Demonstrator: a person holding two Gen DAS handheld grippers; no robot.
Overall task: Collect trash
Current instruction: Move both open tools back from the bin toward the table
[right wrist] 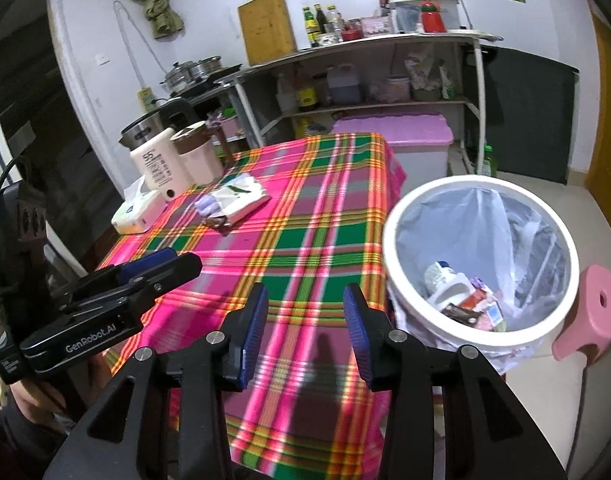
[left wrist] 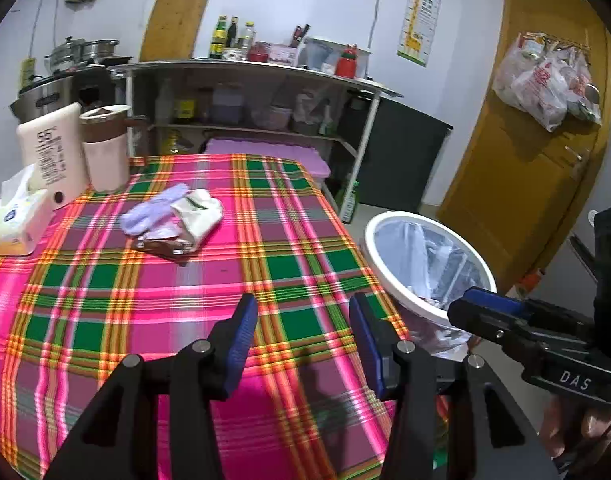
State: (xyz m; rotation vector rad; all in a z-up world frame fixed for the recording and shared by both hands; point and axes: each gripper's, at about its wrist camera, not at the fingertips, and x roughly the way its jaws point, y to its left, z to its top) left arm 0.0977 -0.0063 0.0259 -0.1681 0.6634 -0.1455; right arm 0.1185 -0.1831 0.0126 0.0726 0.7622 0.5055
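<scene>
On the table with the pink, green and orange plaid cloth [left wrist: 289,248], a small heap of trash lies toward the far left part: a lilac crumpled piece [left wrist: 155,210], a white packet with a green mark [left wrist: 199,212] touching it on the right, and a brown wrapper [left wrist: 165,246] at the near edge of the heap. Behind the heap, at the far left corner, stand a cream bottle printed with "55" [left wrist: 51,152], a pale jug with a brown lid [left wrist: 105,148] just beside it, and a tissue pack [left wrist: 15,220] nearer the camera.

The left gripper [left wrist: 303,340] hovers over the near part of the cloth with its blue-padded fingers spread wide and nothing between them. The right gripper [right wrist: 305,330] is likewise wide apart and empty, above the table's near right edge.

Just beside the table's right edge stands the white bin [right wrist: 389,240], lined with a clear bag [right wrist: 485,224]; in its bottom lie a white bottle [right wrist: 445,280] and several coloured wrappers. A pink stool [right wrist: 589,320] sits on the floor just right of the bin
</scene>
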